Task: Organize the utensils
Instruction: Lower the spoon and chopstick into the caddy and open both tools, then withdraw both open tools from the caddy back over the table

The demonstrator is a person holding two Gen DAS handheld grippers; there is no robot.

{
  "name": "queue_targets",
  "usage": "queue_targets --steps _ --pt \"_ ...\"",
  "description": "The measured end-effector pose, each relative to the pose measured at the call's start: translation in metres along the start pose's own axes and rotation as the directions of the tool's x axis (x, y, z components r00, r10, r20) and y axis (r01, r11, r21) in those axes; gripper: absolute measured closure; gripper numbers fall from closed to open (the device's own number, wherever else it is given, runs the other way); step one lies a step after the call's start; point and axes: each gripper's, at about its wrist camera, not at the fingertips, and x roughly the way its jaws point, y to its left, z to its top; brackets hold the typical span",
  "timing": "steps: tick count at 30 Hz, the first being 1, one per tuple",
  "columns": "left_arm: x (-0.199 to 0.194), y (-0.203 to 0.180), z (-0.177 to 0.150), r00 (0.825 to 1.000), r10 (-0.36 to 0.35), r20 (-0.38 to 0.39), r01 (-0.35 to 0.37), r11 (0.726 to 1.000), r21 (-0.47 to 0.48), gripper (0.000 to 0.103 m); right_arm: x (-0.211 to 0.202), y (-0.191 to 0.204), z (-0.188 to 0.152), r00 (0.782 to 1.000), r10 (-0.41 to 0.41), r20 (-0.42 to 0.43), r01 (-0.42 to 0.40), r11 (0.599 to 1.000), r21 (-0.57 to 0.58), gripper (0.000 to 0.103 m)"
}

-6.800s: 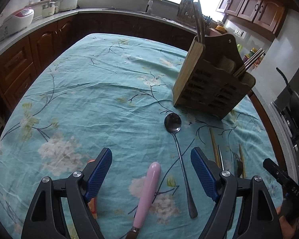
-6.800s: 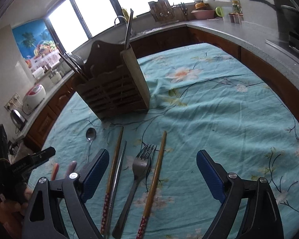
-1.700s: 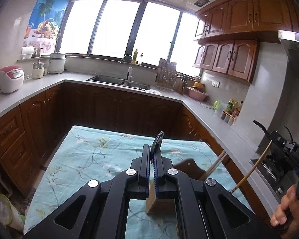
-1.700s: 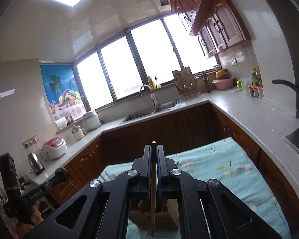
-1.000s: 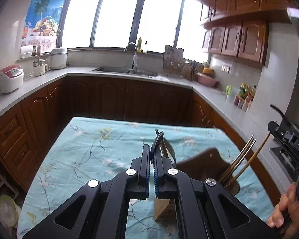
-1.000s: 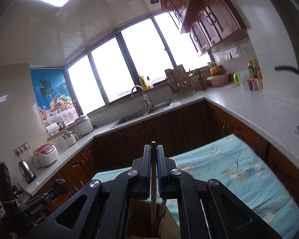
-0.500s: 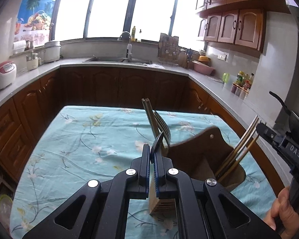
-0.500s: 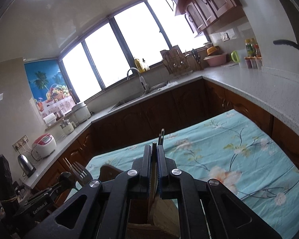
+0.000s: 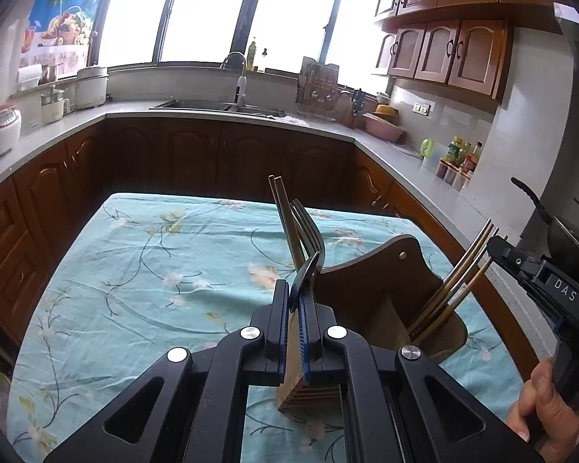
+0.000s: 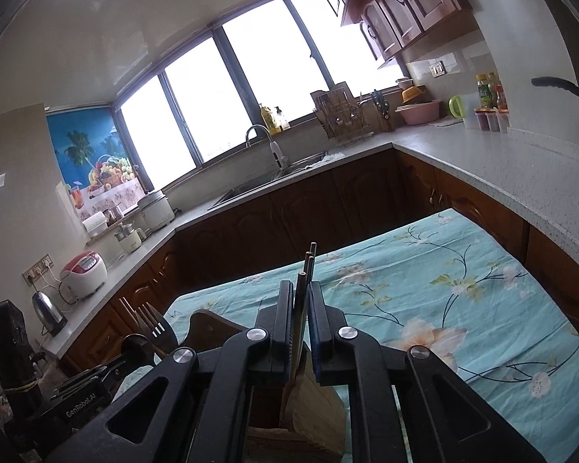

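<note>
Teal floral tablecloth (image 9: pixel 143 270) covers the table ahead of and below both grippers. Brown wooden slatted utensil holder (image 9: pixel 382 301) stands on it directly under the left gripper (image 9: pixel 294 332), whose blue-padded jaws are pressed together on the dark steel spoon (image 9: pixel 307 270); the spoon bowl pokes up just past the fingertips, above the holder's near compartment. Beyond the fingertips, a steel fork (image 9: pixel 308 231) and a pair of chopsticks (image 9: pixel 285 223) stand upright in that compartment. To the right, more chopsticks (image 9: pixel 459 281) lean in the holder's far side pocket.

Right gripper (image 10: pixel 300 332): jaws slightly parted, a narrow gap, with chopstick tips (image 10: pixel 308 266) standing between them; whether the pads grip them, cannot tell. Holder (image 10: pixel 316 413) sits directly beneath.
</note>
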Motion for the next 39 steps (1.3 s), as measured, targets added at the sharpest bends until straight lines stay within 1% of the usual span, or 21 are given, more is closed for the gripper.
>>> queue_targets --steps 3,6,7,9,10,11,12,13,14,15,16,17,18,19,20,22,24,26,30,32,39 --pt "0.0 0.0 0.001 1.0 0.001 -0.002 -0.001 1.0 -0.003 0.099 0.0 0.001 0.0 1.0 -0.001 -0.002 0.001 1.0 0.001 0.093" --pt "0.001 0.0 0.0 1.0 -0.009 -0.01 0.009 1.0 -0.007 0.09 0.0 0.002 0.001 1.0 0.005 -0.005 -0.005 1.0 0.0 0.093" --pt "0.001 0.0 0.0 1.0 -0.008 -0.009 0.008 1.0 -0.008 0.085 0.0 0.002 0.001 1.0 0.008 -0.006 -0.008 1.0 -0.001 0.092" --pt "-0.001 -0.002 -0.001 1.0 -0.003 -0.003 0.003 1.0 -0.007 0.084 -0.001 0.002 0.001 1.0 0.014 -0.005 -0.014 1.0 -0.002 0.09" --pt "-0.001 -0.002 -0.001 1.0 -0.005 -0.005 0.005 1.0 -0.007 0.083 -0.002 0.002 0.001 1.0 0.016 -0.003 -0.016 1.0 -0.003 0.083" --pt "-0.001 -0.003 -0.001 1.0 -0.006 -0.007 0.006 1.0 -0.008 0.081 -0.003 0.002 0.002 1.0 0.015 0.0 -0.015 1.0 -0.002 0.068" --pt "-0.001 -0.003 -0.002 1.0 -0.007 -0.009 0.007 1.0 -0.009 0.079 -0.004 0.002 0.002 1.0 0.015 0.003 -0.015 1.0 -0.001 0.062" --pt "-0.001 -0.004 -0.002 1.0 -0.006 -0.008 0.006 1.0 -0.01 0.073 -0.005 0.002 0.001 1.0 0.02 0.01 -0.02 1.0 0.002 0.056" --pt "-0.002 -0.004 -0.003 1.0 -0.003 -0.007 0.003 1.0 -0.01 0.062 -0.006 0.001 0.001 1.0 0.022 0.014 -0.022 1.0 0.004 0.056" --pt "-0.003 -0.005 -0.003 1.0 -0.002 -0.005 0.002 1.0 -0.011 0.055 -0.007 0.001 0.001 1.0 0.024 0.014 -0.024 1.0 0.007 0.056" --pt "-0.006 -0.005 -0.004 1.0 -0.004 0.003 0.004 1.0 -0.013 0.044 -0.007 0.001 0.001 1.0 0.026 0.013 -0.026 1.0 0.01 0.055" --pt "-0.008 -0.005 -0.005 1.0 -0.006 0.011 0.006 1.0 -0.013 0.039 -0.007 0.0 0.001 1.0 0.028 0.011 -0.028 1.0 0.014 0.047" --pt "-0.009 -0.006 -0.005 1.0 -0.005 0.016 0.006 1.0 -0.012 0.037 -0.008 0.0 0.001 0.999 0.031 0.01 -0.031 0.999 0.018 0.041" --pt "-0.011 -0.006 -0.006 1.0 -0.003 0.018 0.003 1.0 -0.009 0.033 -0.009 -0.001 0.001 0.999 0.038 0.013 -0.038 0.999 0.024 0.031" --pt "-0.012 -0.006 -0.007 1.0 -0.001 0.018 0.002 1.0 -0.01 0.029 -0.01 -0.002 0.0 0.999 0.04 0.016 -0.04 0.999 0.026 0.028" --pt "-0.014 -0.006 -0.009 1.0 -0.006 0.019 0.007 1.0 -0.015 0.028 -0.012 -0.002 0.0 0.999 0.042 0.021 -0.043 0.999 0.023 0.026" --pt "-0.016 -0.004 -0.011 1.0 -0.004 0.012 0.004 1.0 -0.023 0.025 -0.013 -0.002 0.0 0.999 0.049 0.017 -0.05 0.998 0.025 0.021" --pt "-0.019 -0.002 -0.013 1.0 -0.005 0.011 0.006 0.999 -0.032 0.025 -0.015 -0.002 -0.001 0.998 0.054 0.016 -0.054 0.998 0.023 0.015" --pt "-0.028 0.002 -0.015 1.0 0.0 0.012 0.0 0.999 -0.044 0.023 -0.022 0.001 -0.003 0.998 0.054 0.016 -0.054 0.999 0.006 0.007" --pt "-0.035 0.004 -0.018 1.0 0.003 0.015 -0.002 0.998 -0.058 0.02 -0.026 0.001 -0.004 0.998 0.063 0.014 -0.063 0.998 0.007 0.004" --pt "-0.06 0.01 -0.03 1.0 0.0 0.013 0.001 0.995 -0.103 0.014 -0.044 0.004 -0.008 0.997 0.076 0.015 -0.076 0.997 0.011 0.002"
